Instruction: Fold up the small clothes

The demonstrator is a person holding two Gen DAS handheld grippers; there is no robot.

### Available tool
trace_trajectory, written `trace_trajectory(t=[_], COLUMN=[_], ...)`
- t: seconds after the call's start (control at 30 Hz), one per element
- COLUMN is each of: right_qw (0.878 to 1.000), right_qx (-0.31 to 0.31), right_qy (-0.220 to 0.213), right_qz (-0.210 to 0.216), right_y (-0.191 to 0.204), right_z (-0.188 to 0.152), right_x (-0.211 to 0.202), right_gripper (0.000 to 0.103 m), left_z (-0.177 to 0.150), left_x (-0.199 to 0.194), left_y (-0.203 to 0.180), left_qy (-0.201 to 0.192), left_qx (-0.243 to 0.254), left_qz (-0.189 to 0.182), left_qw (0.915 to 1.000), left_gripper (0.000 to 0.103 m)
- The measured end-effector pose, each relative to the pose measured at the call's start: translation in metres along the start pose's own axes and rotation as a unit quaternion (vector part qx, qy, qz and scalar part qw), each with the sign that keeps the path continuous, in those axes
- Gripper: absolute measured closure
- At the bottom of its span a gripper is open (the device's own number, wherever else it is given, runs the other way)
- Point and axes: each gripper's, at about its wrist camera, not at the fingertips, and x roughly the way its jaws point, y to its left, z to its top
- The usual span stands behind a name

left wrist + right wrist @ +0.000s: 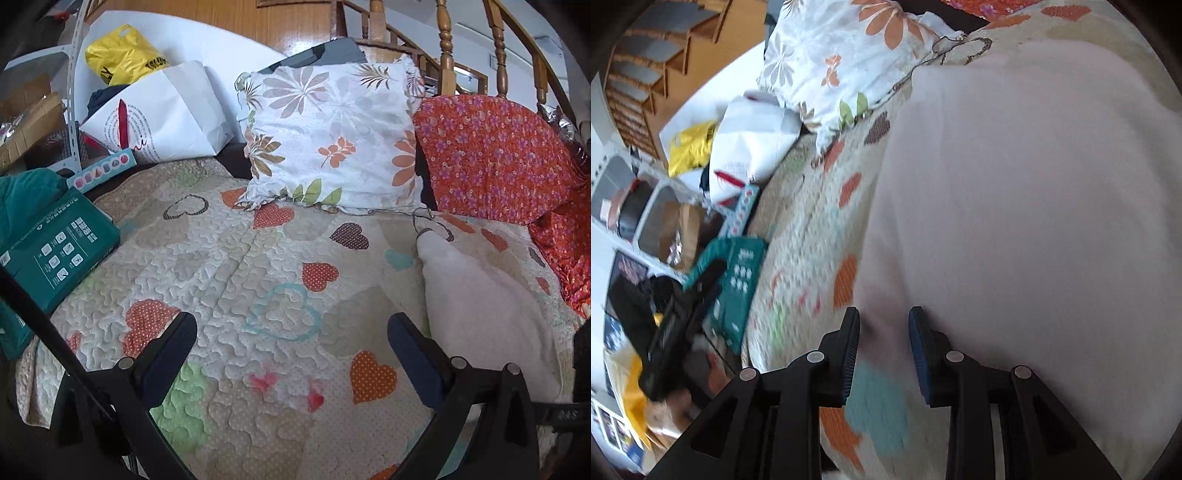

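The pale pink, soft fleecy garment (484, 314) lies spread flat on the bed, over a cream quilted bedspread with orange, brown and teal hearts (258, 266). It sits toward the side by the orange floral-print cloth (495, 155), with its far end reaching near the white square cushion printed with orange and beige flowers (332, 133).

The left tool (291, 339) hangs over bare quilt just beside the garment, its two dark fingers spread wide with nothing between them; its nearer finger (410, 343) stands close to the garment's edge.

The right tool (884, 350) is low over the near edge of the garment (1015, 221), its fingers parted by a narrow gap. The picture is blurred there, but the pads do not seem to pinch any cloth; the garment's edge and the quilt show through the gap.

At the far side of the bed rest a teal cardboard box with white icons (59, 251), a white paper bag (166, 114) and a crumpled yellow plastic bag (122, 55).
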Motion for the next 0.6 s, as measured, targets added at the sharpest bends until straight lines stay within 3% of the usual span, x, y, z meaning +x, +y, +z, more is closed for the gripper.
trace_trajectory(t=[0.17,0.33,0.5,0.6], right_qw=[0.996,0.989,0.969,0.958], right_qx=[-0.048,-0.068,-0.084,-0.088], right_qy=[-0.019,-0.055,-0.092,-0.109], right_qz=[-0.072,-0.123,-0.212,-0.249], right_y=[0.004,0.003,-0.001,-0.005], right_z=[-0.025,-0.034,-0.036,-0.038], right_x=[-0.038,-0.074,-0.093,-0.093], right_gripper=[0.071,0.060,0.051,0.050], left_z=[-0.004,0.004,0.003,-0.012], left_x=[-0.020,-0.050,-0.069,-0.064], left_y=[-0.007,-0.013,-0.039,-0.059], left_qy=[-0.027,-0.054,-0.074,-0.065], left_qx=[-0.006,-0.040,0.001,0.041], left_qz=[0.002,-0.034,-0.044,-0.045], left_qw=[0.9996,0.9971,0.9963,0.9960], left_gripper=[0.000,0.000,0.000,0.000])
